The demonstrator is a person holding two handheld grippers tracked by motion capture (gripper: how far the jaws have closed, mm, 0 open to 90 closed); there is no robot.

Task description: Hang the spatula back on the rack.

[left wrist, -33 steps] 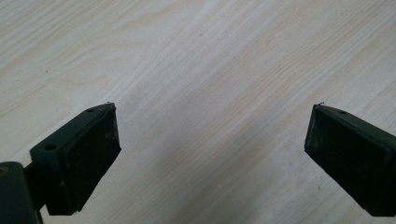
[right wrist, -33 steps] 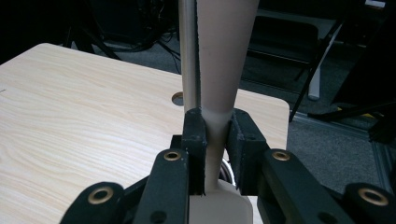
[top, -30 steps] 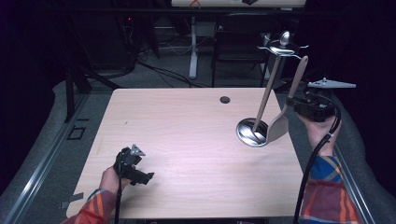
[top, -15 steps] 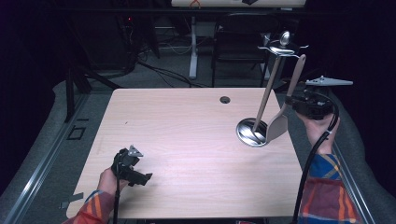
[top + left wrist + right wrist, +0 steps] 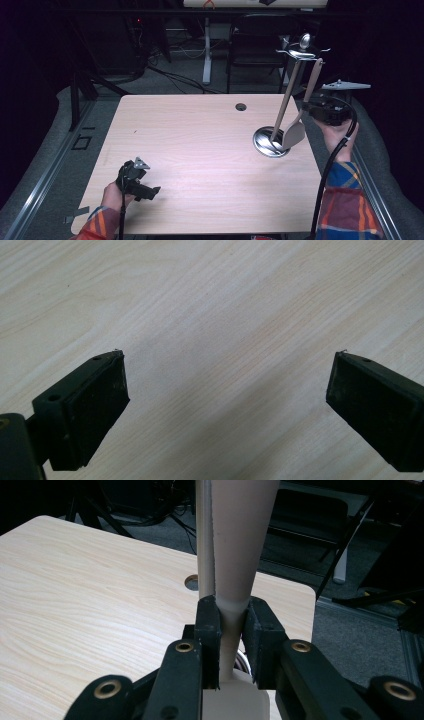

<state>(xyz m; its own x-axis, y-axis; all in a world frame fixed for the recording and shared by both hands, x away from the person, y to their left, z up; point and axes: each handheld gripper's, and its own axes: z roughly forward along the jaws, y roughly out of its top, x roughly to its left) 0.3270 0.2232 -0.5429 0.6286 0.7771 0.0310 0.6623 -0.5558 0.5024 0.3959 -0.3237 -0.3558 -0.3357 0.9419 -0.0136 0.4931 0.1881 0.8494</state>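
Pinching spatula (image 5: 231,611) handle between right claw (image 5: 231,630) jaws, left claw (image 5: 225,390) spread apart.

spatula (image 5: 239,545) top cropped (blade (image 5: 235,702) too)

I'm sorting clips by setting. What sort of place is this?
Probably a lab or workshop recording bay, not a kitchen: a bare wooden table with a cable hole, dark surroundings with cables on the floor, and a lone utensil stand.
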